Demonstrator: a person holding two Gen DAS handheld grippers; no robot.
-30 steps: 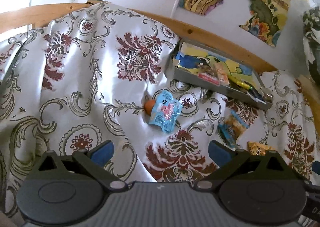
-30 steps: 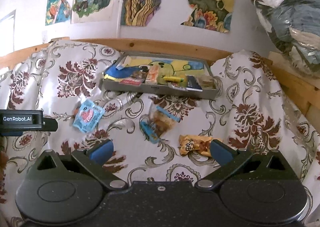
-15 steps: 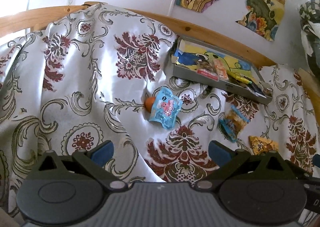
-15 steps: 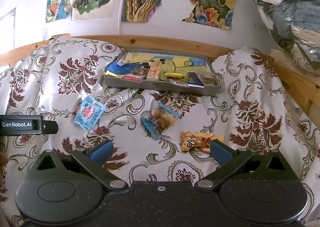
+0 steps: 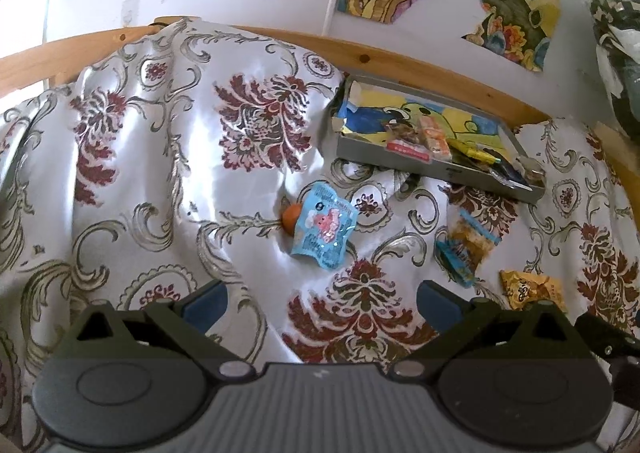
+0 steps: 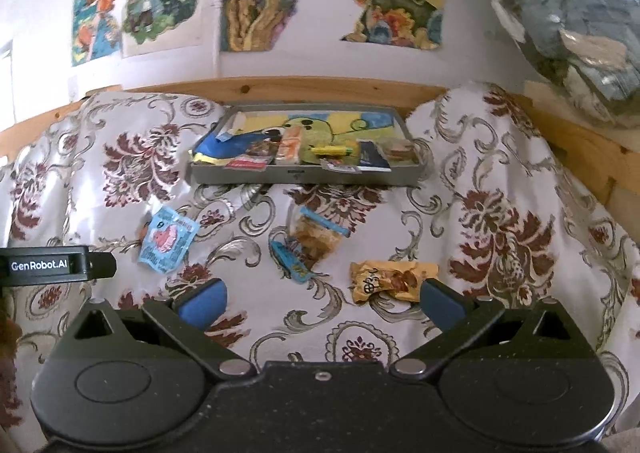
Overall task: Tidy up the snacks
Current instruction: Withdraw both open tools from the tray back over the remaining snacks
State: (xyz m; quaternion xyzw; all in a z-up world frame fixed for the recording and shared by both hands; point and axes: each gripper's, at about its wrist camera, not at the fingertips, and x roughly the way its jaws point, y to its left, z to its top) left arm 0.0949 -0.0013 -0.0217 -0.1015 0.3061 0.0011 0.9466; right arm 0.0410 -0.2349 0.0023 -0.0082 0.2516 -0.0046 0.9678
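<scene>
Your left tool [image 5: 322,299] hangs above the patterned bedspread [image 5: 160,157] with its blue pads wide apart and nothing between them. Your right tool [image 6: 322,299] is likewise spread apart and empty.

The grey tray [image 6: 304,173] sits at the far side of the bedspread, against the wooden rail [image 6: 320,87]. It already holds several snack packets along its near edge.

Four loose snacks lie on the bedspread, near of the tray:
- a light blue packet [image 5: 324,229] with a pink figure, left of the others;
- a small orange ball [image 5: 290,216] touching that packet's left edge, partly hidden by it;
- a clear packet with blue trim [image 6: 310,243], roughly in the middle, well apart from the light blue one;
- a yellow-orange packet [image 6: 390,279], nearest to your right tool, just beside its right pad [image 6: 442,307] in the right wrist view.

Your left tool's body [image 6: 56,265] shows at the left edge of the right wrist view.
</scene>
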